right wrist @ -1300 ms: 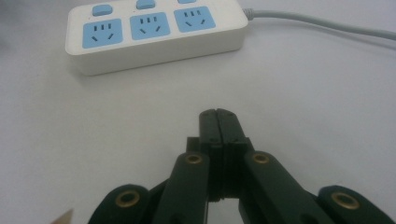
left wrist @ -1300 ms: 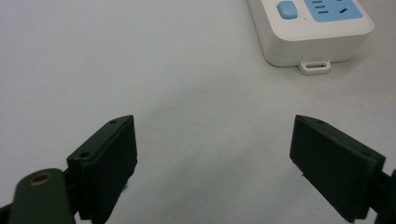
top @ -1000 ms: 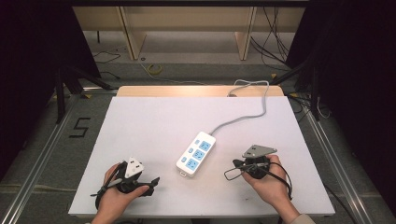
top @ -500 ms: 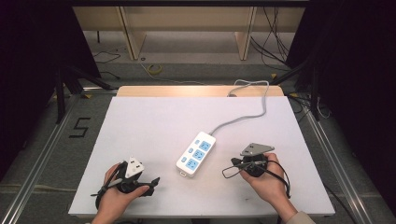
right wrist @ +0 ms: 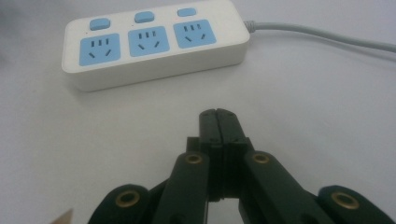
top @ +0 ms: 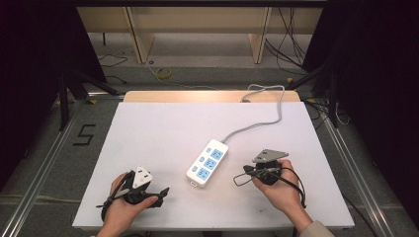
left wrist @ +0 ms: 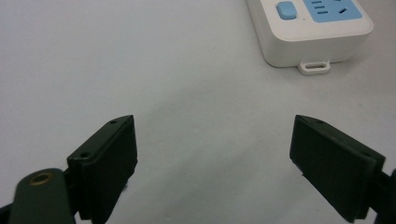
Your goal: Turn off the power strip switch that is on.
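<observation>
A white three-socket power strip with blue faces (top: 208,163) lies mid-surface, its grey cable running toward 1 o'clock. The left gripper (top: 163,192), at 7 o'clock, has fingers apart, seemingly ready; the right gripper (top: 245,170), at 4 o'clock, has fingers pressed together, empty.

Power strip (top: 208,163) lies on table (top: 163,128), between both grippers.

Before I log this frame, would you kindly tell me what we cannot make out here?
- Where the power strip's cable ends: in the high view it runs off the table's far edge, its plug unseen.
- Most of the strip in the left gripper view: cut off by the top edge.
- Switch positions: the buttons are too small in the high view, and the right gripper view gives no readable marking.
- The left hand's wrist: cut by the bottom edge.
</observation>
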